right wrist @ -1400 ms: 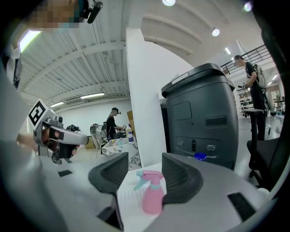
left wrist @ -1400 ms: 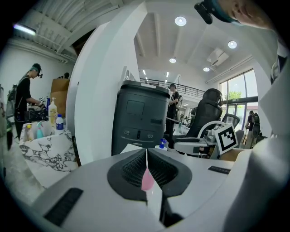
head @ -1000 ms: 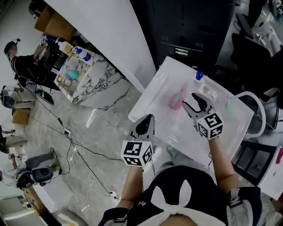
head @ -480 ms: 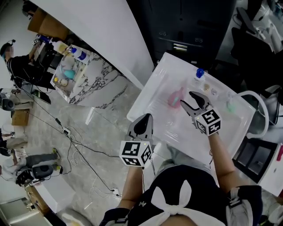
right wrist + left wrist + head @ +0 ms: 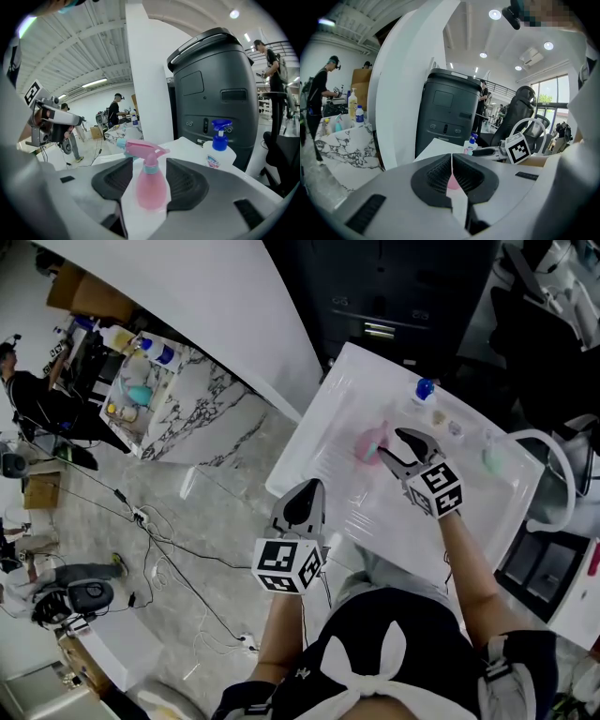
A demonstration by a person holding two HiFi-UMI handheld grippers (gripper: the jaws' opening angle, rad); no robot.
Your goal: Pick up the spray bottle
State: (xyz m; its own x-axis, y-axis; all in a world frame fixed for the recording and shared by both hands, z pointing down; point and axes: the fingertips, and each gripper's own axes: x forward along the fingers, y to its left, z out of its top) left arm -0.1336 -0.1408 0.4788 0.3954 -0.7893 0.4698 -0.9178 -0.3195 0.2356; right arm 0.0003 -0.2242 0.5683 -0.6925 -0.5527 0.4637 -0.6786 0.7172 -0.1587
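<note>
The right gripper (image 5: 390, 444) is closing in on the pink spray bottle (image 5: 367, 445) — its parted jaws are now drawing up on either side of it.

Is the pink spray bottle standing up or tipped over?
Upright: the spray bottle stands on its base on the table, trigger head up, between the open jaws of the right gripper.

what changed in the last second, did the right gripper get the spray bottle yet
The right gripper moved forward to the pink spray bottle, which now stands between its open jaws, not clamped. Nothing was taken or let go. The left gripper stayed shut near the table edge; the blue-capped pump bottle kept its place.
</note>
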